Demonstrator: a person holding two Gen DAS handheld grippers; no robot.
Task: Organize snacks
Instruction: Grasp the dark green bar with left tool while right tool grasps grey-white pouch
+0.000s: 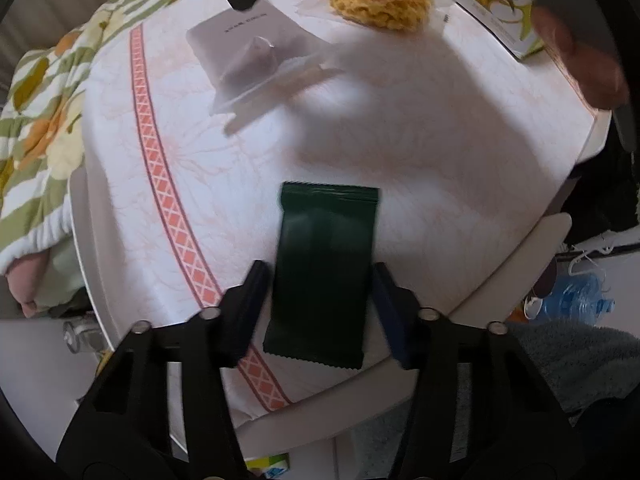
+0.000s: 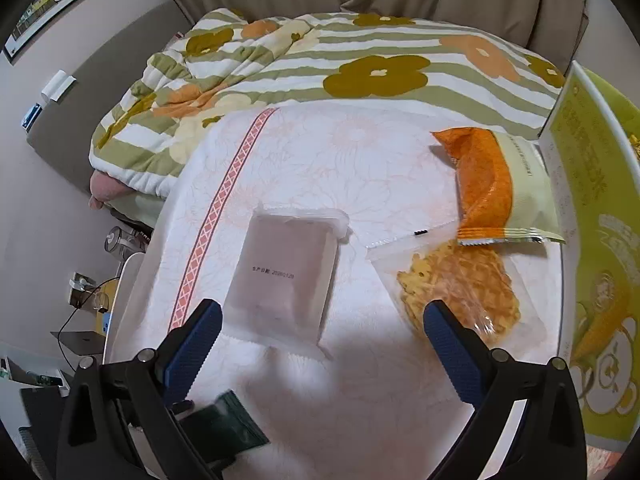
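Left tool (image 1: 320, 280) clamped on one dark green packet (image 1: 324, 272); right tool (image 2: 320, 320) spread wide.

Two handheld grippers are seen: the left gripper (image 1: 320, 280) and right gripper (image 2: 322, 320) are built of black angular frames, studded with round silver screws and tipped with ribbed dark-blue pads (image 2: 452, 348).

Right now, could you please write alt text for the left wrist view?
The left tool is shut on a dark green snack packet lying on a white tablecloth. Beyond lie a pale packet and bagged yellow crackers.
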